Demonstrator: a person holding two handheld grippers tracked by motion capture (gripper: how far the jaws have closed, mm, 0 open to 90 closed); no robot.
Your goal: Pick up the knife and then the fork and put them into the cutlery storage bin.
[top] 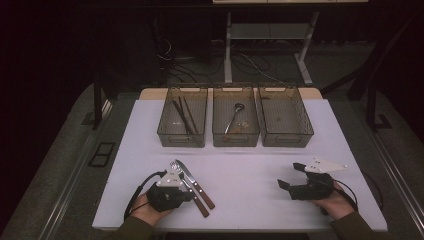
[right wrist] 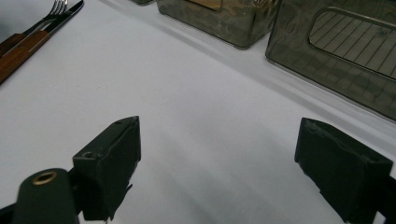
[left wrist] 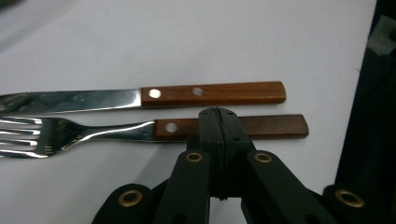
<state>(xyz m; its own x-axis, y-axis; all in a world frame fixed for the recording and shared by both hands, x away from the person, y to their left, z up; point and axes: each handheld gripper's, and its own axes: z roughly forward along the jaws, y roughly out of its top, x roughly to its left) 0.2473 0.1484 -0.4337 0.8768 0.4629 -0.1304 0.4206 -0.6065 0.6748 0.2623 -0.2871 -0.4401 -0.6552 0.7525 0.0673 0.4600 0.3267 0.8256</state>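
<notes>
Hovering over the wooden handle of the fork (left wrist: 140,133), the left gripper (left wrist: 218,114) has its jaws pressed together with nothing between them. Fork and knife (left wrist: 187,95) lie side by side on the white table (top: 250,185), near its front left edge. Well apart, the right gripper (right wrist: 217,158) rests with jaws spread wide, facing the three bins (top: 285,137).

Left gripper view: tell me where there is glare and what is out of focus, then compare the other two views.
Left gripper view: glare on the knife blade and fork tines; the near fingers look soft. High view: dim, the surroundings nearly black, the table lit. Right gripper view: the bins reflect light, and the fingers blur slightly.
</notes>
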